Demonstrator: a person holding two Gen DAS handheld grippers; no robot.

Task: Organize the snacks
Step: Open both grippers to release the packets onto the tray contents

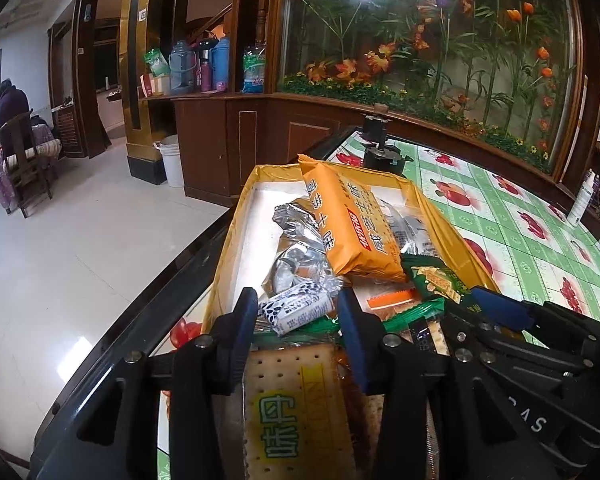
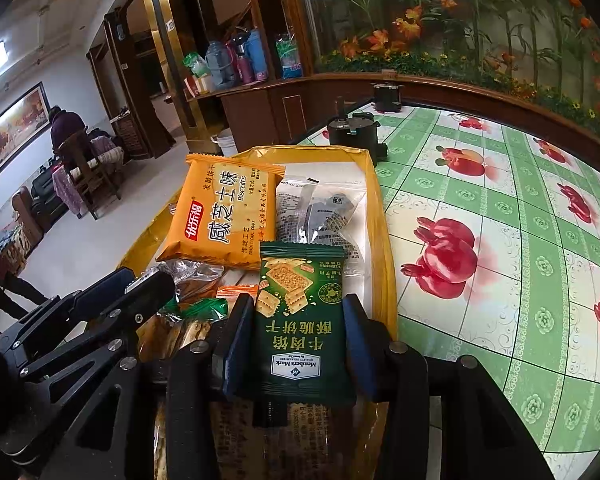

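The right gripper (image 2: 298, 354) has the green biscuit pack (image 2: 302, 320) between its two blue pads, one pad against each long side, so it is pinching the pack. The pack's long side runs straight ahead, the same way the gripper points, and its far end hangs over the yellow tray (image 2: 384, 216). Just ahead of it and a bit to the left lies the orange biscuit pack (image 2: 220, 216), with a clear bag of dark snacks (image 2: 324, 212) straight ahead. The left gripper (image 1: 298, 336) sits close on the left, tipped down over the near end of the same tray. Its pads stand a little apart with a small black-and-white pack (image 1: 296, 310) lying between them (I cannot tell if they press on it). Both grippers point down and forward over the counter (image 2: 500, 240).
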